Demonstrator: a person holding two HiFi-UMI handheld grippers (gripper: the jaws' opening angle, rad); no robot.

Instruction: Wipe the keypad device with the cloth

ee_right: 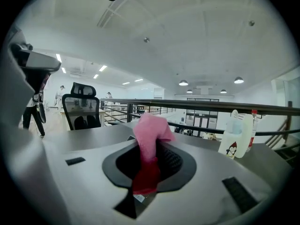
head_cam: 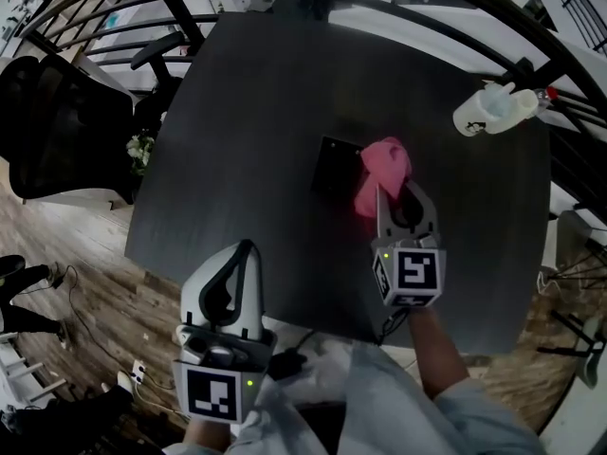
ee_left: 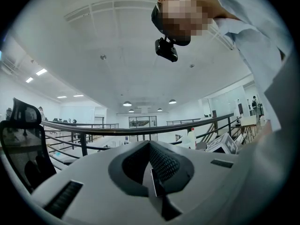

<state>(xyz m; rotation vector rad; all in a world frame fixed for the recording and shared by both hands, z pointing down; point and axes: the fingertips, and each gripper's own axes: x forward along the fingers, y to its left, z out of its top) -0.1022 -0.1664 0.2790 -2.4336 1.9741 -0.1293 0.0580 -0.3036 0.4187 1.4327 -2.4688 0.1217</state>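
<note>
- Left gripper [head_cam: 243, 254]: lower left of the head view, held on the near side of the worktop edge. Jaws closed together, nothing between them. In its own view [ee_left: 151, 149] it points over the railing [ee_left: 140, 131] toward the ceiling.
- Right gripper [head_cam: 399, 199]: right of centre in the head view, over the worktop. Jaws clamped narrowly on the cloth, and its own view [ee_right: 149, 159] shows the fabric pinched between the pads.
- Cloth [head_cam: 383, 171]: pink and bunched, rising past the jaw tips [ee_right: 150, 131]. In the head view it overlaps the right edge of the keypad device. Whether it presses on the device cannot be told.
- Keypad device [head_cam: 335, 165]: dark, flat and square, lying at centre frame on the worktop, just left of the cloth. Its right part is hidden by the cloth, and its keys are too dark to make out.
- Worktop [head_cam: 256, 112]: dark, matte surface filling the middle of the head view.
- White container [head_cam: 491, 110]: at the worktop's far right corner, well apart from the device, with a penguin figure on its front [ee_right: 233, 143].
- Bottle with red cap [head_cam: 549, 93]: just behind the container and partly hidden by it [ee_right: 253, 112].
- Office chair [head_cam: 49, 131]: black, at the upper left, off the worktop [ee_right: 84, 108].
- Wooden floor [head_cam: 85, 282]: lower left, with cables lying on it.
</note>
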